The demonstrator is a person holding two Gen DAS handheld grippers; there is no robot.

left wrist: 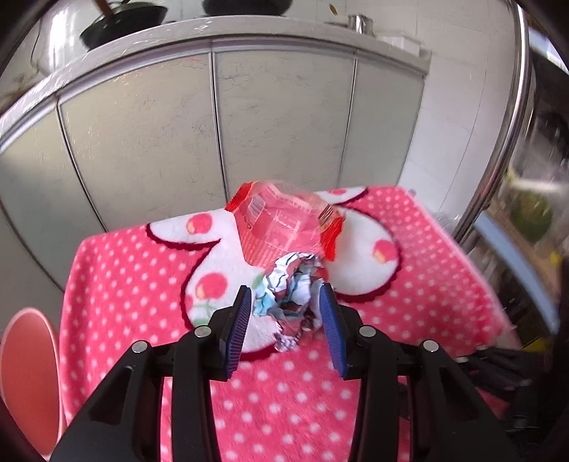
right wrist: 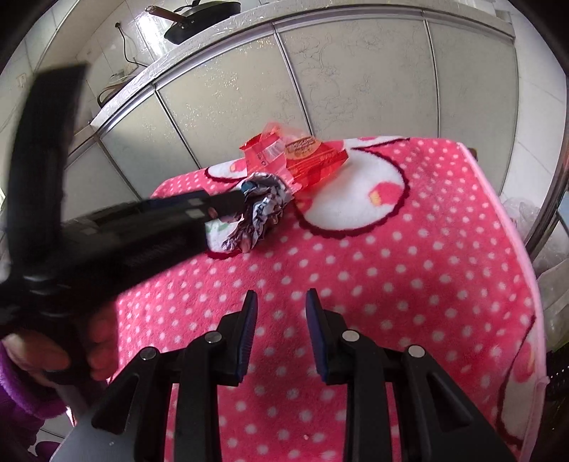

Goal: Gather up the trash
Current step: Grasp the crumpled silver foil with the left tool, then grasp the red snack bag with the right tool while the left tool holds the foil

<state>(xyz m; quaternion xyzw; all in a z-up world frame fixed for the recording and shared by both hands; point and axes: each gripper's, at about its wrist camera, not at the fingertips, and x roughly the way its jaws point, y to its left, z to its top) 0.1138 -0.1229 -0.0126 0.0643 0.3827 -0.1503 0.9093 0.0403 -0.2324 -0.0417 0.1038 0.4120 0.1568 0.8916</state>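
A pink blanket (left wrist: pixel 117 284) with white dots covers the tabletop, and a white patch with red cherries sits toward its far edge. On that patch lie the two pieces of trash: a crumpled foil wrapper (left wrist: pixel 290 295) and, just behind it and touching it, a red plastic wrapper (left wrist: pixel 281 227) that reaches almost to the far edge.

The left gripper (left wrist: pixel 287 302) stands fairly wide with the crumpled foil wrapper between its blue pads (left wrist: pixel 239 330). The foil fills most of the gap and looks to meet both pads, but the picture is blurred and whether they press on it cannot be told. From the right wrist view the left gripper (right wrist: pixel 245 199) comes in from the left edge of the tabletop, its tips at the foil wrapper (right wrist: pixel 259 213), with the red plastic wrapper (right wrist: pixel 302 160) beyond. A hand (right wrist: pixel 96 341) in a purple sleeve (right wrist: pixel 21 401) holds its handle.

The right gripper (right wrist: pixel 281 298) hangs over the bare dotted blanket (right wrist: pixel 391 266) nearer the near edge, well apart from both wrappers. Its jaws are partly apart, a narrow gap with nothing in it.

Off the tabletop's left edge stands a pink bin (left wrist: pixel 28 376). Behind the far edge are grey cabinet doors (left wrist: pixel 277 117), with a black pan (left wrist: pixel 121 21) on the counter above them.
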